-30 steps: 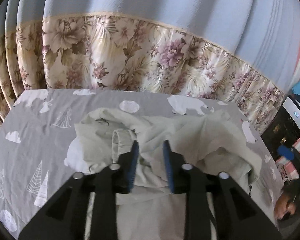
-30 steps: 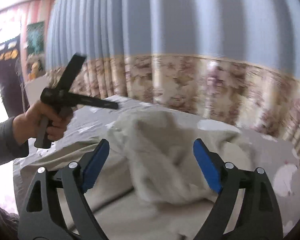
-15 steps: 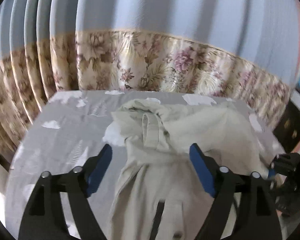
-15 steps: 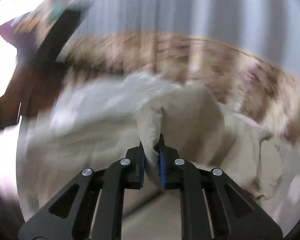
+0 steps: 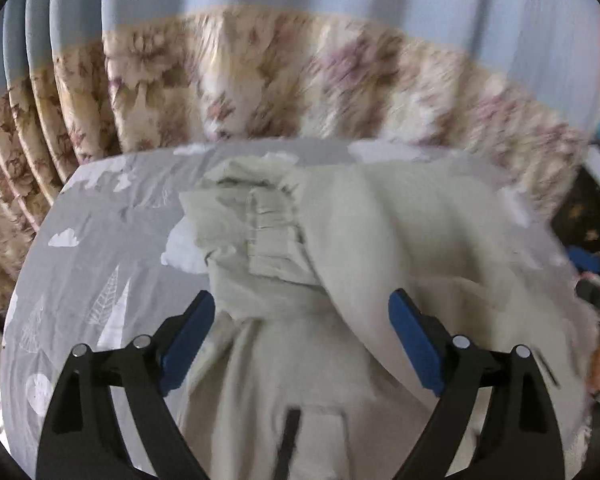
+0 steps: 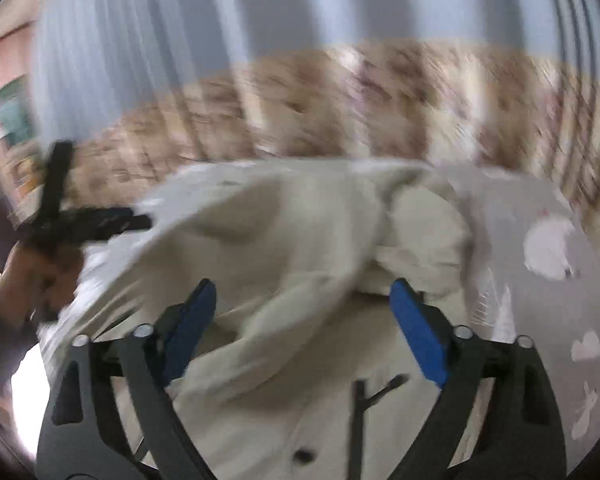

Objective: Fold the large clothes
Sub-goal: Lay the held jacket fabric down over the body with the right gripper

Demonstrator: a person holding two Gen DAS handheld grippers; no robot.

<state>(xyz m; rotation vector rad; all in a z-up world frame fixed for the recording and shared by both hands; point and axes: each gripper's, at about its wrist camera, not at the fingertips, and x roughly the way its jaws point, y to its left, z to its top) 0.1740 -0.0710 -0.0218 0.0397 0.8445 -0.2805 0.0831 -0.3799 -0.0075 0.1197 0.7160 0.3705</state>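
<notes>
Nearest each camera are the two grippers. The left gripper (image 5: 302, 334) stands with its blue pads wide apart; its jaws have just been opening, and the pale garment (image 5: 340, 240) lies under and between them without the pads pressing on it. The right gripper (image 6: 303, 326) is likewise released, its jaws having just been opening, cloth below the gap but not pinched.

The garment is a cream jacket, bunched in loose folds, resting on the grey printed sheet (image 5: 91, 264) that covers the table. A dark button (image 6: 303, 455) shows near the right gripper. In the right wrist view, the person's left hand (image 6: 39, 276) is blurred at the left edge.

Behind the table hangs a curtain (image 5: 259, 80), blue above and flowered below.
</notes>
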